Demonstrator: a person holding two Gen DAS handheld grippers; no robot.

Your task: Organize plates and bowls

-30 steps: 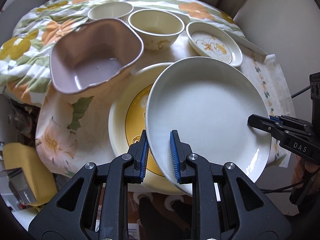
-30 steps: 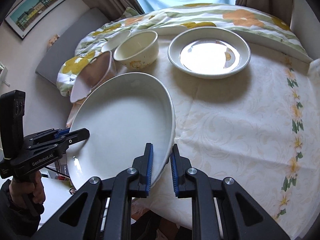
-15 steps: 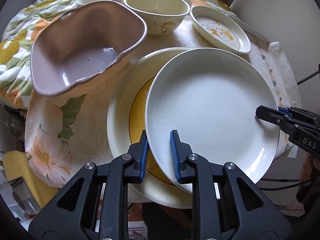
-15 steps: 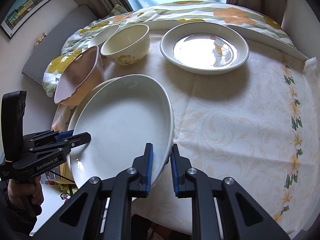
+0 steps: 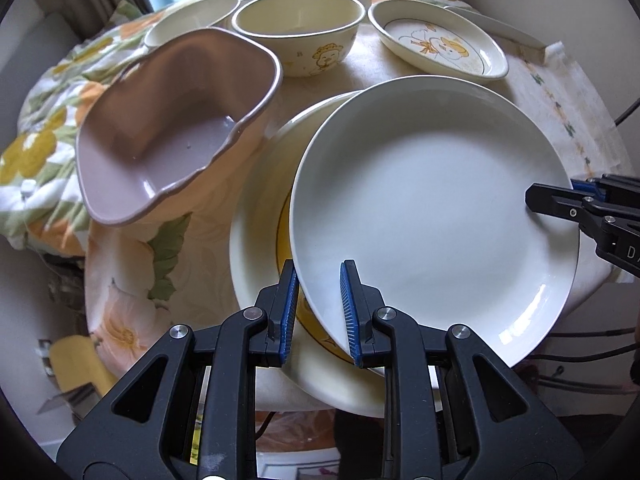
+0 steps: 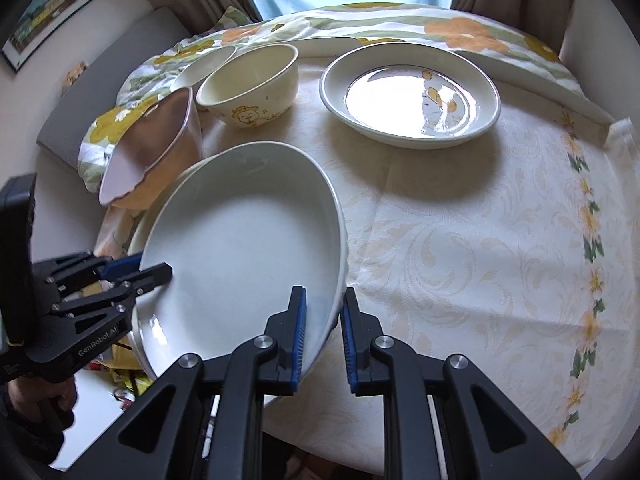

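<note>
Both tongs, left (image 5: 319,312) and right (image 6: 323,334), are clamped on opposite rims of a plain white plate (image 5: 432,208), held tilted over a yellow-centred plate (image 5: 260,232).

Left gripper (image 5: 318,308), seen from its own camera: two matte black plastic fingers, each lined on the inner face with a ribbed blue pad (image 5: 289,314). Four silver round screw heads mark the linkage pivots, and triangular cut-outs lighten the near arms.

Right gripper (image 6: 323,330): identical build, black with blue ribbed pads and four silver pivot screws. From the left camera its body at far right carries white letters beginning "DA".

From the right camera, the left gripper's side bears white lettering "GenRobot.AI" and small dark screws; a black upright block rises behind it. Bare skin of the left hand (image 6: 38,394) shows beneath, with a dark sleeve.
</note>
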